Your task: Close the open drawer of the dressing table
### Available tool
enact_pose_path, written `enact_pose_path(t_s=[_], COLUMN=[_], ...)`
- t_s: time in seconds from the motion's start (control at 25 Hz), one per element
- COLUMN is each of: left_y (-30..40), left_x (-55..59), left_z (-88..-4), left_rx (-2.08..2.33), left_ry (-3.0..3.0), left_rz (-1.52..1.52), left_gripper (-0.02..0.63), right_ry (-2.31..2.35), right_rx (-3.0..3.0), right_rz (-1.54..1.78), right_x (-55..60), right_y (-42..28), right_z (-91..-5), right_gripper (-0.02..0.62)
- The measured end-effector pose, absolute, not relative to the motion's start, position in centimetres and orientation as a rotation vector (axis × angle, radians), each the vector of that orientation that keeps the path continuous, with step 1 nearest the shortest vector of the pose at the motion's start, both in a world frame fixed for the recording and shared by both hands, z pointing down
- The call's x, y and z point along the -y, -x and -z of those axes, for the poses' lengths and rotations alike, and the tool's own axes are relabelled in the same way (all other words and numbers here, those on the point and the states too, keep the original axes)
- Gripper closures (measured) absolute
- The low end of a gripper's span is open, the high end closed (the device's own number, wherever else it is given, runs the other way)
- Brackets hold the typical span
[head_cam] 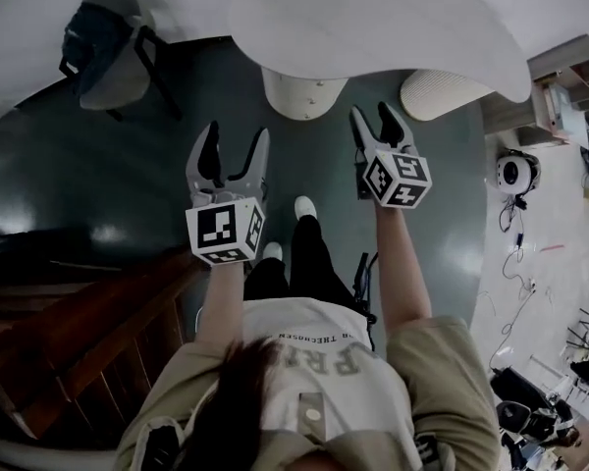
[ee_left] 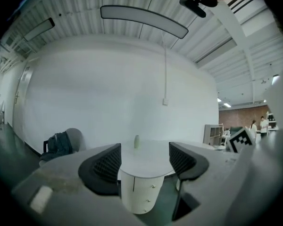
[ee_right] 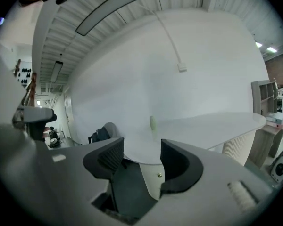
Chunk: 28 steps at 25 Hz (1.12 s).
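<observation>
Approach: left tongs (head_cam: 236,137) and right tongs (head_cam: 373,114) gape empty near the white curved dressing table (head_cam: 373,27); next, reach its rounded white drawer unit (head_cam: 302,94).

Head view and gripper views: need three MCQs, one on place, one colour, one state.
1. In the head view, the chair with the jacket stands where from the dressing table? A right B left C beneath
2. The table's top is: A white B black C red
3. The left gripper jaws are: A shut on a knob B shut, empty C open, empty
B: chair at upper left, table centre-right. A: the top shows white. C: jaws apart, nothing between.
</observation>
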<state>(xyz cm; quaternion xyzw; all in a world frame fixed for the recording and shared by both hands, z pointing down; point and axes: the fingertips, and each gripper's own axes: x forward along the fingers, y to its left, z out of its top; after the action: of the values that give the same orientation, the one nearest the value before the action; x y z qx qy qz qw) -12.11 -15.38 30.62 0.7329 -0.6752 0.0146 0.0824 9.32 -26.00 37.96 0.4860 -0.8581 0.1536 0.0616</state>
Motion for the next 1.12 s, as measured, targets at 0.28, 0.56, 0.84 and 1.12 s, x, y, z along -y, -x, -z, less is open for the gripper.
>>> enact_pose_path(t_s=[0.28, 0.56, 0.84, 1.12], left_y=[12.2, 12.2, 12.4, 11.8], left_x=[13.4, 13.0, 13.6, 14.3], left_z=[-24.1, -20.8, -19.8, -19.1], left_rx=[2.041, 2.065, 2.088, 2.086], left_ry=[-2.304, -2.369, -2.398, -2.440], left_rz=[0.028, 0.080, 0.051, 0.024], left_gripper=[0.348, 0.470, 0.506, 0.598], right_ry=[-1.566, -1.586, -1.590, -1.601], right_rx=[2.678, 2.738, 2.762, 2.762], right_rz=[-0.378, -0.263, -0.205, -0.158], right_x=[20.6, 17.6, 16.5, 16.6], right_y=[-10.8, -9.8, -9.2, -9.5], right_z=[-28.6, -23.7, -21.9, -20.8], right_gripper=[0.408, 0.462, 0.514, 0.585])
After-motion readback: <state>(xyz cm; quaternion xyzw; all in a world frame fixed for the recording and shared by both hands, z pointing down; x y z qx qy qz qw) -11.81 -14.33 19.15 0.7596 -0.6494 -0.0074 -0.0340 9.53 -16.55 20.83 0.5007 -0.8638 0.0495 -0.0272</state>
